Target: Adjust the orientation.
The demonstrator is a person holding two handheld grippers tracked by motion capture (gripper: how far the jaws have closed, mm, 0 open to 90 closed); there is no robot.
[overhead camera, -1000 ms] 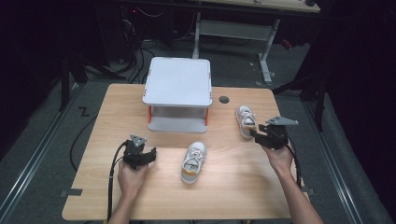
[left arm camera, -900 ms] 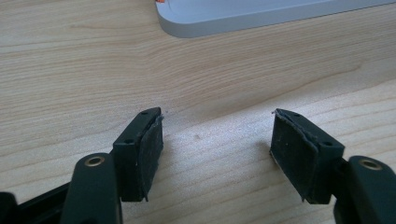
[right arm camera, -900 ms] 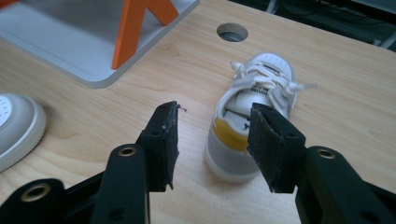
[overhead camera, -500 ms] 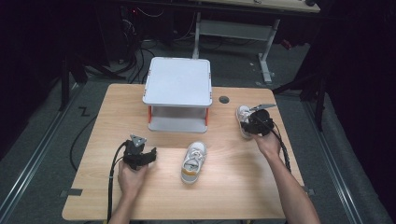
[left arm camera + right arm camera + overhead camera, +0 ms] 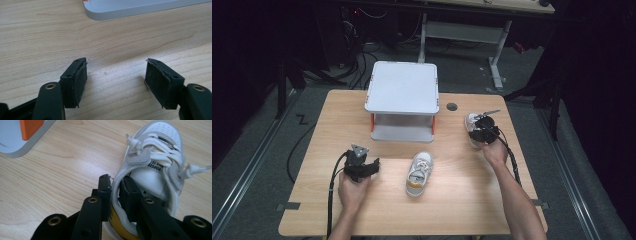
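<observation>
A small white shoe (image 5: 152, 157) with a yellow heel stands near the table's right edge (image 5: 470, 122). My right gripper (image 5: 115, 183) is shut on its heel collar, one pad inside the opening and one outside; the jaws have just been closing on that rim. In the high view the right gripper (image 5: 478, 131) sits over the shoe's heel end. A second white shoe (image 5: 418, 172) lies at the middle of the table. My left gripper (image 5: 116, 72) rests open on bare wood to the left of that shoe (image 5: 374, 168), nothing between its pads.
A white two-tier stand (image 5: 403, 92) with orange legs sits at the back middle of the wooden table (image 5: 462, 205); its grey base (image 5: 140, 7) lies ahead of the left gripper. A dark round hole (image 5: 452, 106) is beside the stand.
The right hand moved left and down onto the right shoe, and its jaws closed on the heel collar. The left hand and the middle shoe stayed put.
</observation>
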